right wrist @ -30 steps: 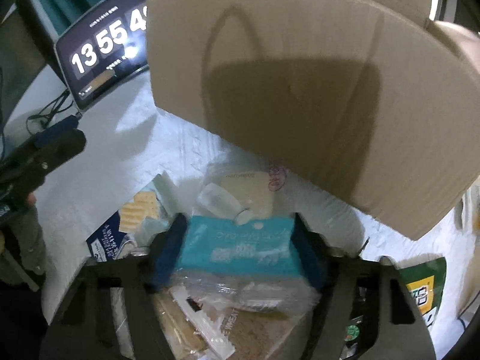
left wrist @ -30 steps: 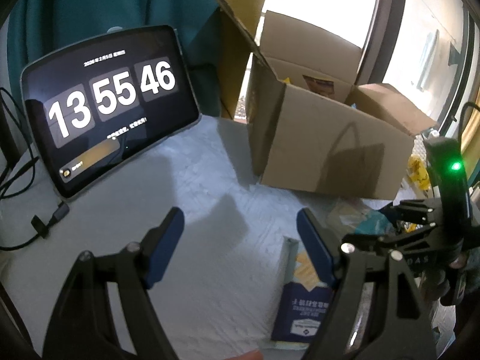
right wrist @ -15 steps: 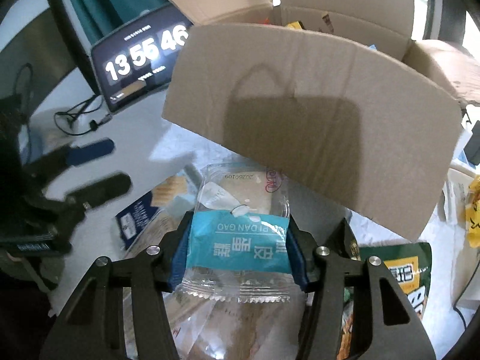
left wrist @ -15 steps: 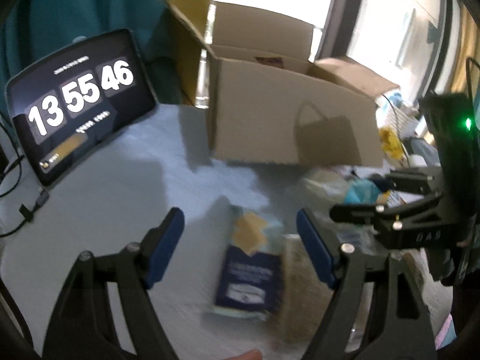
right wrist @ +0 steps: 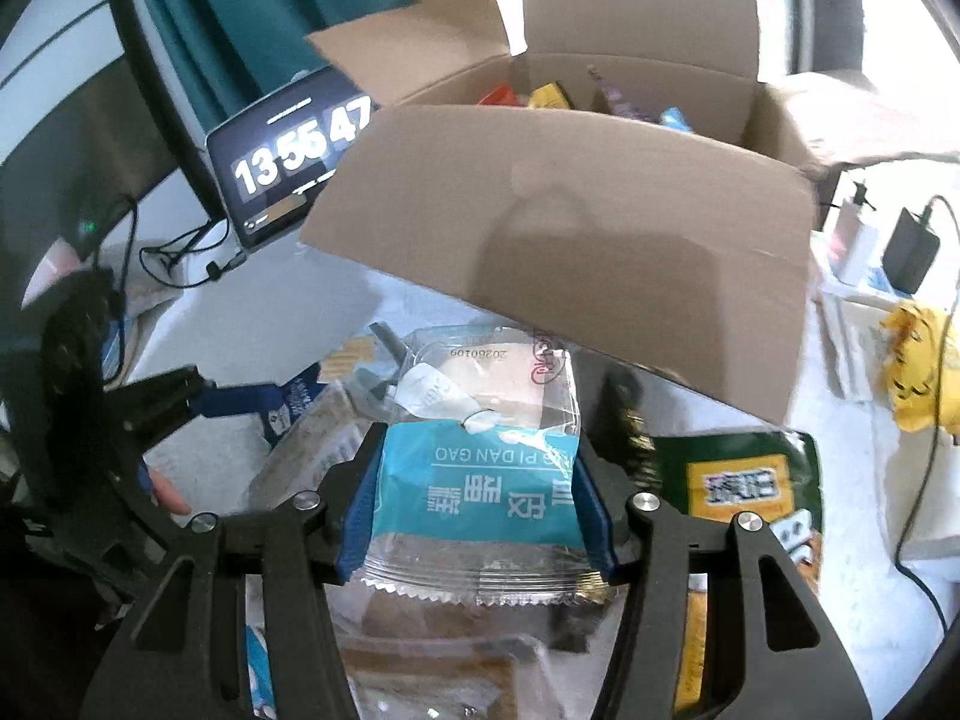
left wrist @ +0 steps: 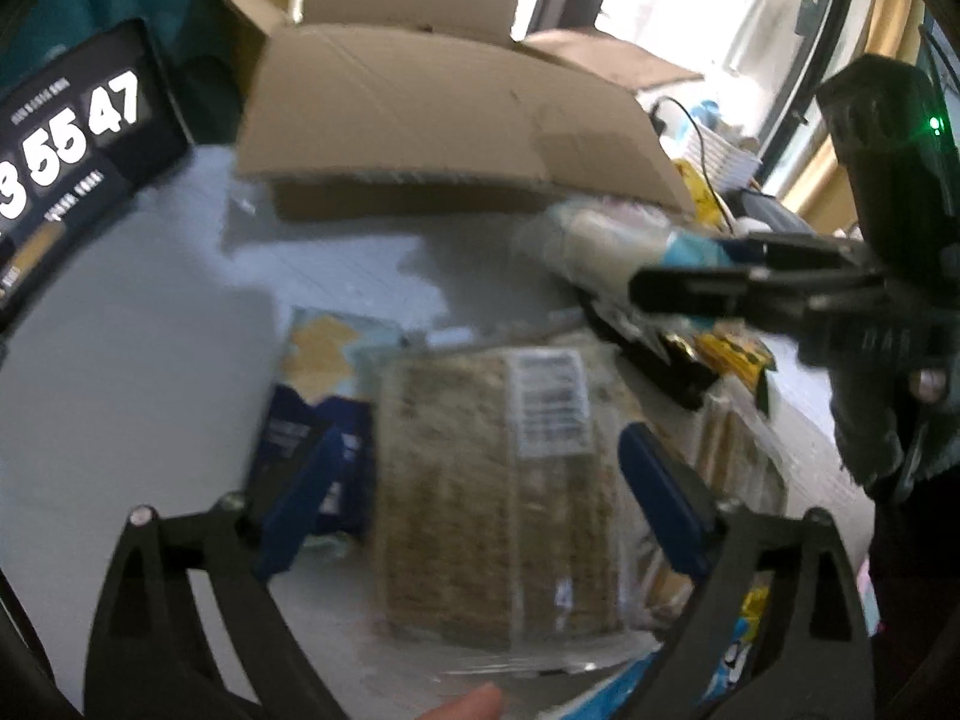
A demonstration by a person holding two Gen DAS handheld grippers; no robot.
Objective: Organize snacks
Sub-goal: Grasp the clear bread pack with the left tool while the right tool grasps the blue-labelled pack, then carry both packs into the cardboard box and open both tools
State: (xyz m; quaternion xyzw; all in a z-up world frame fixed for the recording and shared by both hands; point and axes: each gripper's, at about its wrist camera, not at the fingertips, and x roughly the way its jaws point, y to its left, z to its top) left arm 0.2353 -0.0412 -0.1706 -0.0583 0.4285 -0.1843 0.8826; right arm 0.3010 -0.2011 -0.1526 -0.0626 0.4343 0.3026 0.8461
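My right gripper (right wrist: 477, 504) is shut on a clear packet with a blue label (right wrist: 480, 480) and holds it above the snack pile, in front of the open cardboard box (right wrist: 600, 240). In the left wrist view that packet (left wrist: 612, 234) shows at the right gripper's (left wrist: 690, 282) tips. My left gripper (left wrist: 480, 504) hangs over a brown grain-bar packet (left wrist: 498, 480) lying in clear wrap on the table. Its jaws are opening, the packet lies between the blue pads (left wrist: 660, 498), and they do not press on it. A navy cracker packet (left wrist: 300, 414) lies beside it on the left.
Several snacks lie inside the box (right wrist: 552, 96). A green bag (right wrist: 738, 480) sits right of the pile. A tablet clock (left wrist: 72, 138) leans at the back left with cables (right wrist: 180, 252) beside it. A charger (right wrist: 909, 252) and a yellow bag (right wrist: 918, 360) are at the right.
My left gripper swung right from bare table to over the brown packet, and its jaws spread wider. My right gripper rose with the blue-label packet, so the box's inside came into view.
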